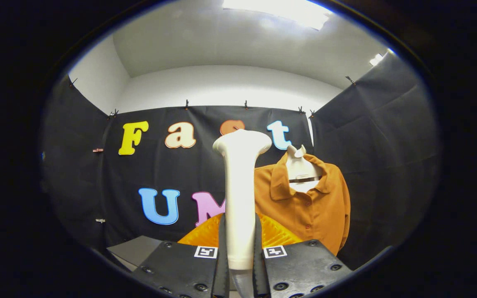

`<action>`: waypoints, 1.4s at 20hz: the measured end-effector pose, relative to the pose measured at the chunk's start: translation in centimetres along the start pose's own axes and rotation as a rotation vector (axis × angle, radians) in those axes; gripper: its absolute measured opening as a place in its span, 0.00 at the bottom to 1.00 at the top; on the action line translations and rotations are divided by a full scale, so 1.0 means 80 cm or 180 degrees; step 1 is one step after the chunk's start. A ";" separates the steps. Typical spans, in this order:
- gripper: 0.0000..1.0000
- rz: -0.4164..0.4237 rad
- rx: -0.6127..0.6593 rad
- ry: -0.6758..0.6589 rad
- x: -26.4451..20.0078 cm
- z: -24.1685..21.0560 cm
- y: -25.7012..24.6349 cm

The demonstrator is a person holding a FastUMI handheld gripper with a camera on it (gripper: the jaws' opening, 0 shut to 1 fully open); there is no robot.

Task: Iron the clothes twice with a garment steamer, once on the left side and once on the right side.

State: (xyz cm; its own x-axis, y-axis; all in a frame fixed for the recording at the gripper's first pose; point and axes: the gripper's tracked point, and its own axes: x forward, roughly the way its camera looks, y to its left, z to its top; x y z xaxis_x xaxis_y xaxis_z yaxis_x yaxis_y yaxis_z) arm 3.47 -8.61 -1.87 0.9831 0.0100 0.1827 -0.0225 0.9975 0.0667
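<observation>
Jaws (pixel 240 265) clamp the white plastic garment steamer (pixel 239 194) by its smooth, rigid, likely slippery handle, upright between them. Beyond hangs the soft orange button-up shirt (pixel 309 207), which should yield easily under pressure.

The gripper (pixel 239 265) has two flat plates fastened with round screws; each plate carries one square black-and-white marker near its inner edge.
</observation>
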 end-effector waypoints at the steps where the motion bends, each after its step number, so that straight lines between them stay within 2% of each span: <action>1: 0.25 -0.0024 -0.0003 -0.0012 0.004 -0.001 -0.012; 8: 0.25 -0.0126 -0.0031 0.0111 0.044 -0.043 -0.059; 18: 0.26 -0.0272 0.0079 0.0520 0.072 -0.129 -0.115; 28: 0.26 -0.0247 0.0194 0.1036 0.046 -0.243 -0.138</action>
State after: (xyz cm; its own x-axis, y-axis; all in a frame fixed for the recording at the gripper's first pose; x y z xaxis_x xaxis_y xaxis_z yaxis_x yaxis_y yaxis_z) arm 10.85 -18.25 -21.03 0.9885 -0.0344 -0.1475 0.0536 0.9903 0.1285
